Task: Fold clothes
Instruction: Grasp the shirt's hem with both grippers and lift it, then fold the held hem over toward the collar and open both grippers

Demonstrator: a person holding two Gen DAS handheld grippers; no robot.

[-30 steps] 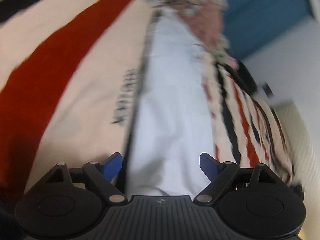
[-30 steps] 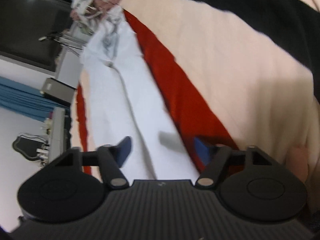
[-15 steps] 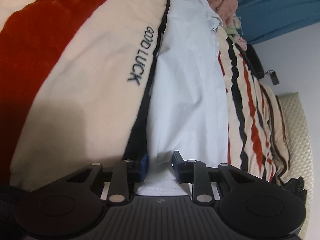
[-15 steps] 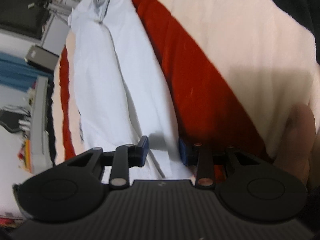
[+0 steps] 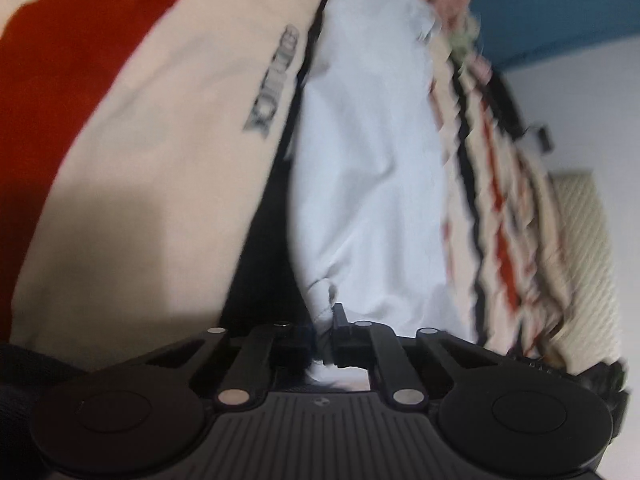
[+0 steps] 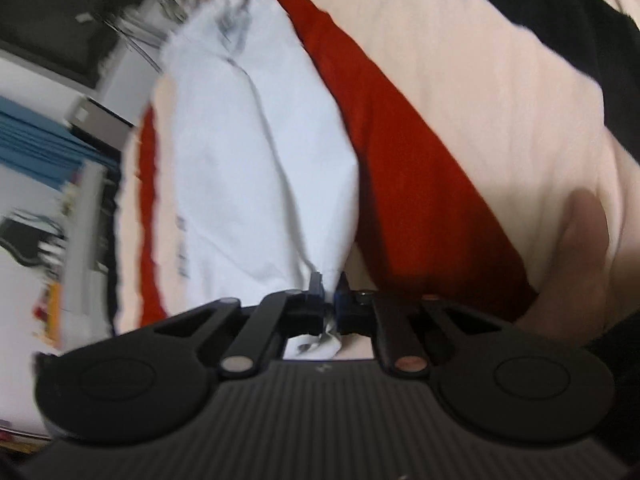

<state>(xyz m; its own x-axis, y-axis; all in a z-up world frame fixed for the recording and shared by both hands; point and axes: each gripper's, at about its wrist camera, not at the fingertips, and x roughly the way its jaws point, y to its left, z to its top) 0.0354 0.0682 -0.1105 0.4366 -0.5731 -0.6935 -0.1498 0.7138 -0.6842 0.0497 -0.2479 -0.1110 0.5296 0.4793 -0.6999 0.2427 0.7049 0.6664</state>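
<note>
Both pinched tight on the white garment (image 5: 368,168), left hand-held gripper (image 5: 325,334) and right hand-held gripper (image 6: 329,294) — thin bites, hem could slip free on lifting!

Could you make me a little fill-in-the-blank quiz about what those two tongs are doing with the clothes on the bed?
1. Both the left tongs and the right tongs are pinching a garment whose colour is ____.
2. The garment lies on a blanket with cream, black and ____ stripes.
3. The dark lettering on the blanket's cream stripe sits to the ____ of the garment in the left wrist view.

Missing words: white; red; left
</note>
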